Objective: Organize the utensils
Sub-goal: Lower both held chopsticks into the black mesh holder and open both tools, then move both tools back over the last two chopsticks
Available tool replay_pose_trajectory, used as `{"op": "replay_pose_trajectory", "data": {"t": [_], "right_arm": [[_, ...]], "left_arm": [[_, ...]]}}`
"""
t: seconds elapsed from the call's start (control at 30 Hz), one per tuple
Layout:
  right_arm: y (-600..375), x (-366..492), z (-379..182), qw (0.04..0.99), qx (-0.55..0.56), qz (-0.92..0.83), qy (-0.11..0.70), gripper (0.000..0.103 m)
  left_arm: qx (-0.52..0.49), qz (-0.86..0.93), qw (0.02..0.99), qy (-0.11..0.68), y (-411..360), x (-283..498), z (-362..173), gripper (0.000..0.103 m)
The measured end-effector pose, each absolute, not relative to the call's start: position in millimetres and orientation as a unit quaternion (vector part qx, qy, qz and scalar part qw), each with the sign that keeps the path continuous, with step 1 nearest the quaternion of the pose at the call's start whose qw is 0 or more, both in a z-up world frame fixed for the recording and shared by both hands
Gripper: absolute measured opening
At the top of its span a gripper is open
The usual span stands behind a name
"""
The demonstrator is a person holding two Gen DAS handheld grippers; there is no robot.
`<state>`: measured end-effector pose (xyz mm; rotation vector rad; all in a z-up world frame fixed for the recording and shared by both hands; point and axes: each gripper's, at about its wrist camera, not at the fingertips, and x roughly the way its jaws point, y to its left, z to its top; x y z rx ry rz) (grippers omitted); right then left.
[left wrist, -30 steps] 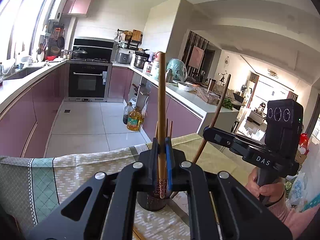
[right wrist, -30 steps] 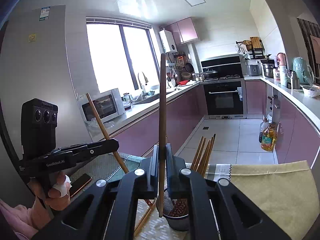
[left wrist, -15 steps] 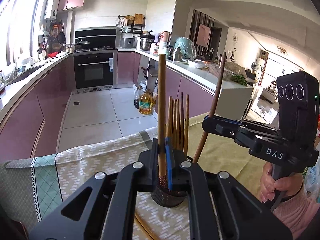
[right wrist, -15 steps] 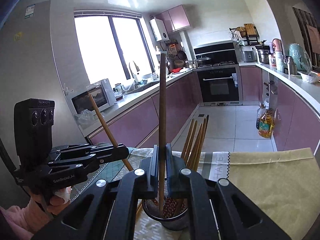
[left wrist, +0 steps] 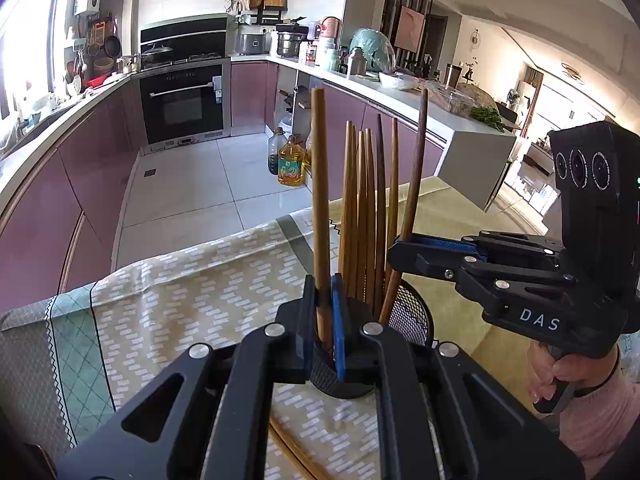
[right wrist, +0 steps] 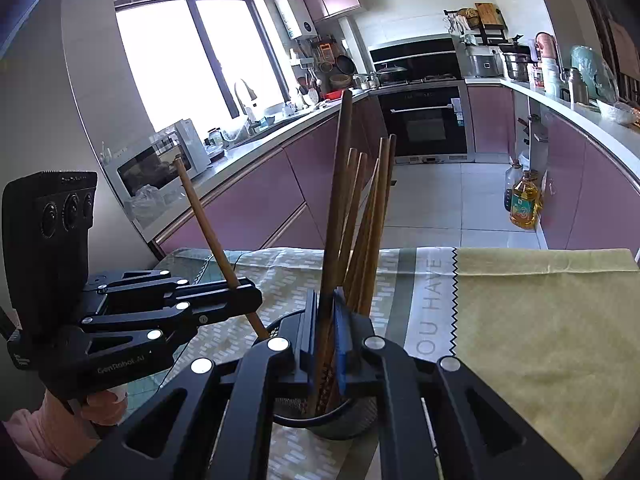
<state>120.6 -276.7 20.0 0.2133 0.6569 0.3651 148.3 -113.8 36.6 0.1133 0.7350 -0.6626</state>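
Danger now: we clamp 1 brown wooden chopstick (left wrist: 320, 184) in the left gripper (left wrist: 323, 316) and another chopstick (right wrist: 338, 208) in the right gripper (right wrist: 326, 332) above the black mesh holder (left wrist: 412, 316); an early release tips them outside.

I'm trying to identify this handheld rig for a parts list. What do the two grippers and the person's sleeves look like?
Both grippers are matte black, with angular linkage arms, silver screws and blue jaw pads. The right gripper reads "DAS" in white; the left gripper reads "GenRobot.AI". Each carries a boxy black camera block with three round lenses. The sleeves are pink.
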Motion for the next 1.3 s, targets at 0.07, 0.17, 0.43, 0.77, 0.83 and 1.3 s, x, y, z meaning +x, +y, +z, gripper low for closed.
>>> {"op": "replay_pose_trajectory", "data": {"t": [0.07,0.17,0.43,0.77,0.83,1.3], "right_arm": [[-277,121,19,0.925,0.104,0.174,0.320,0.008],[-277,121,19,0.927,0.107,0.167,0.319,0.014],[-276,117,22,0.930,0.104,0.170,0.308,0.020],[-254,75,40,0.933,0.069,0.225,0.272,0.033],[-244,63,40,0.931,0.054,0.242,0.268,0.039],[-185,56,-59,0.869,0.025,0.267,0.415,0.045]], "left_arm": [[0.050,-0.316,0.878,0.355,-114,152,34,0.009],[0.044,-0.314,0.879,0.356,-114,154,30,0.009],[0.021,-0.307,0.884,0.351,-99,150,24,0.013],[0.028,-0.266,0.918,0.292,-56,107,27,0.046],[0.029,-0.253,0.923,0.290,-47,100,24,0.050],[0.032,-0.179,0.910,0.373,-6,81,-50,0.066]]}}
